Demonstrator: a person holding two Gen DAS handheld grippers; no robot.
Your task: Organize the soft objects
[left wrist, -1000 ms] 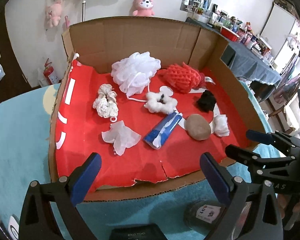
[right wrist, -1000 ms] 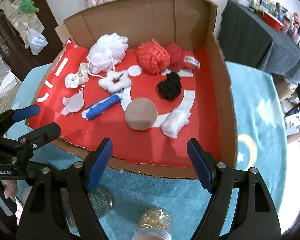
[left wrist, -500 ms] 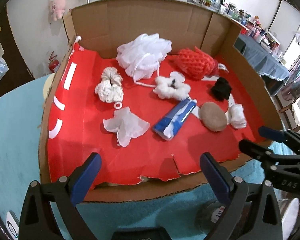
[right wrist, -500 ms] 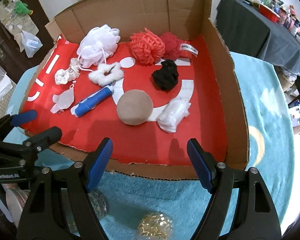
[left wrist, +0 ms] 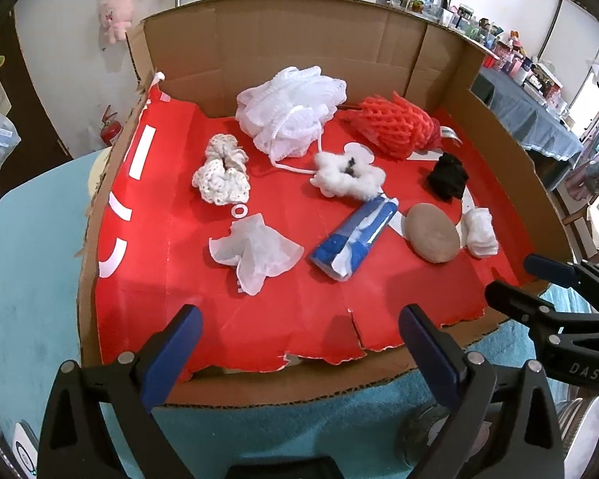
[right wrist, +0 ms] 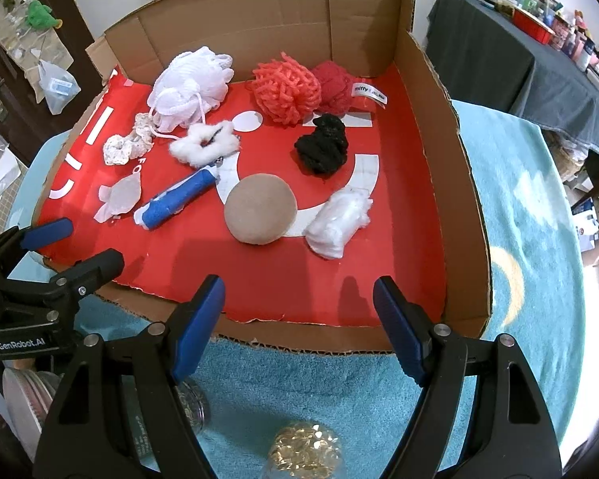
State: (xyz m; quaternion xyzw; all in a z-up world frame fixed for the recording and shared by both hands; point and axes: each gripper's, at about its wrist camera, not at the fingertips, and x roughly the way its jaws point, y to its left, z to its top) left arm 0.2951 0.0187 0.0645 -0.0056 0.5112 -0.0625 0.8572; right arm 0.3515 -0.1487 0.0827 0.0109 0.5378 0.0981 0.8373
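My left gripper [left wrist: 299, 343] and my right gripper [right wrist: 299, 315] hang side by side over the near edge of a cardboard box [left wrist: 299, 60] lined in red, both with jaws spread wide and nothing between them. The soft objects all lie inside the box, beyond my fingertips and touching neither tool. Nearest my left gripper are a crumpled white tissue [left wrist: 255, 251] and a blue-and-white roll [left wrist: 355, 239]; nearest my right are a tan round sponge [right wrist: 260, 214] and a white wad [right wrist: 337, 223]. Farther back sit a black scrunchie [right wrist: 322, 149], a fluffy white scrunchie [right wrist: 205, 145], a crocheted cream scrunchie [left wrist: 221, 175], a white mesh bath pouf [left wrist: 293, 111] and an orange-red knit ball [right wrist: 286, 92] beside a darker red one [right wrist: 335, 86]. A white tag [right wrist: 369, 96] by the red ball reads "miffy". The other gripper's body reads "GenRobot.AI" in my right view, "DAS" in my left.
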